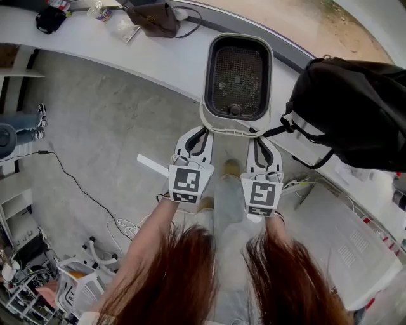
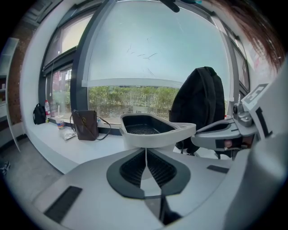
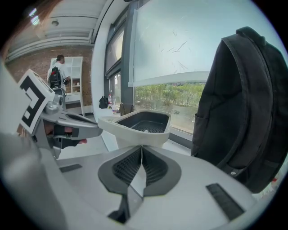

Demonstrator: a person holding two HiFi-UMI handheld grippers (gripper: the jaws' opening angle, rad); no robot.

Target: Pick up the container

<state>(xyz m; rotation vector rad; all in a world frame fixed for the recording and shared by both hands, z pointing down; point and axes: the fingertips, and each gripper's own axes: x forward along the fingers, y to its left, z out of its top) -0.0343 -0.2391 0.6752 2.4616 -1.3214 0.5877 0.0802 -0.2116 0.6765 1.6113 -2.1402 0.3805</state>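
The container (image 1: 270,71) is a white tub with a dark mesh floor, seen from above over the counter's edge. My left gripper (image 1: 204,130) and right gripper (image 1: 255,138) meet its near rim side by side, both shut on that lip. In the left gripper view the container (image 2: 155,135) sits just beyond my left gripper (image 2: 145,150), with a thin white edge pinched between the pads. The right gripper view shows the same grip: the container (image 3: 135,134) above my right gripper (image 3: 141,148). Its underside is hidden by the grippers.
A black backpack (image 1: 355,108) stands on the counter right of the container. A brown bag (image 1: 155,16) and small items lie further along the white counter (image 1: 127,47). A cable (image 1: 70,178) runs over the grey floor below. A person (image 3: 56,74) stands far off.
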